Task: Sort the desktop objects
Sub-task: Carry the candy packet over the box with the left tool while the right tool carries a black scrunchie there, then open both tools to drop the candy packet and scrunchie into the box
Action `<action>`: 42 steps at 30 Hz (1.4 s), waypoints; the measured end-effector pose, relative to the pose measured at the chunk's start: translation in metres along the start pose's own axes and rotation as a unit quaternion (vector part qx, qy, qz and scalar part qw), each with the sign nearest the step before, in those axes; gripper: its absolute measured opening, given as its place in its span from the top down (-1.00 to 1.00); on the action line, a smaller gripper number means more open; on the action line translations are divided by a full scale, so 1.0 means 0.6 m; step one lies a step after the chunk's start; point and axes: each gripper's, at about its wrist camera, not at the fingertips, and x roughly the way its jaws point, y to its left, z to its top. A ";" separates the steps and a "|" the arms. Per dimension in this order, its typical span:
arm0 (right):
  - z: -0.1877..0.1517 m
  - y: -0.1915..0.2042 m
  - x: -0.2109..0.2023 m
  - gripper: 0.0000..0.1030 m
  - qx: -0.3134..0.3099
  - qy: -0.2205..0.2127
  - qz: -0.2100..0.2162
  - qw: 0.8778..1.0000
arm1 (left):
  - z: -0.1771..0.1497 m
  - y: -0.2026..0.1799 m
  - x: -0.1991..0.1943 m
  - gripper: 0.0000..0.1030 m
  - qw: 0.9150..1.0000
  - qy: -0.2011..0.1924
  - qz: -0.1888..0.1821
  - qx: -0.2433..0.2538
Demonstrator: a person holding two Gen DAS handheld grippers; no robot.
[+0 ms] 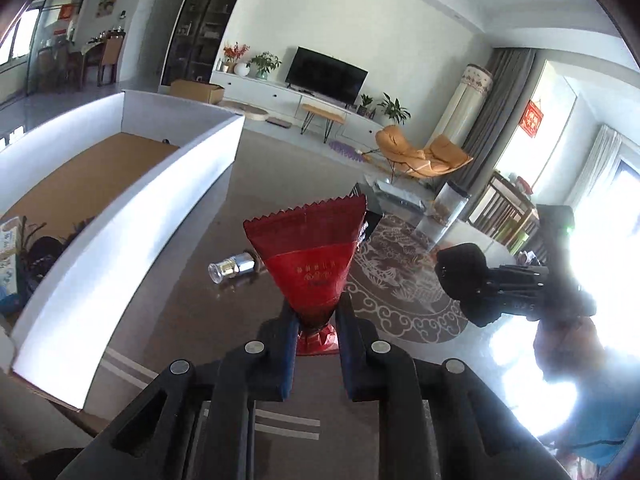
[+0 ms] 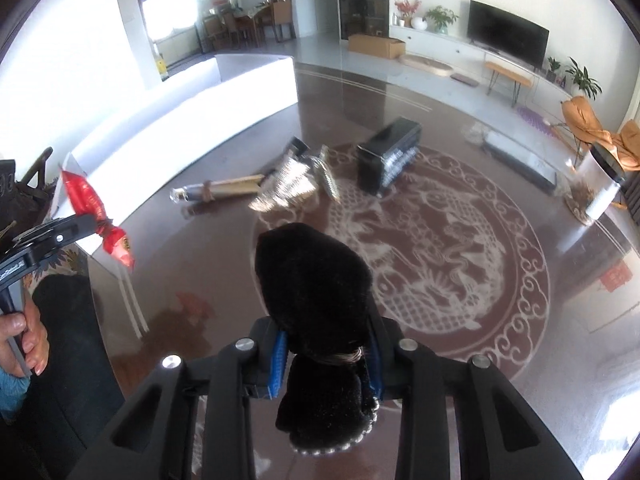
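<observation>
Crinkled red wrapper (image 1: 310,264), zigzag-edged, pinched

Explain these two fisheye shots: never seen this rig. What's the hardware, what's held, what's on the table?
No robot: a person holds a two-finger gripper in each hand, each with a camera looking along its fingers. The left view shows the left gripper shut on a red wrapper. The right view shows the right gripper shut on a black pouch. On the glossy table lie a scroll, a silvery bundle and a black box. A white bin stands at the left.
</observation>
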 end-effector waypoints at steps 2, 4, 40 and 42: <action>0.028 0.027 0.000 0.37 -0.008 -0.009 0.017 1.000 | 0.016 0.016 -0.035 0.65 1.000 -0.017 -0.003 -0.013; 0.063 0.060 0.002 0.37 -0.022 -0.018 0.035 0.999 | 0.044 0.041 -0.075 0.65 0.999 -0.038 0.002 -0.027; 0.318 0.331 0.155 -1.00 -0.090 -0.136 0.055 0.985 | 0.179 0.290 -0.033 -0.43 0.967 0.015 0.230 -0.108; 0.253 0.292 0.134 -1.00 -0.101 -0.139 0.022 0.985 | 0.158 0.215 -0.048 -0.56 0.977 -0.014 0.193 -0.086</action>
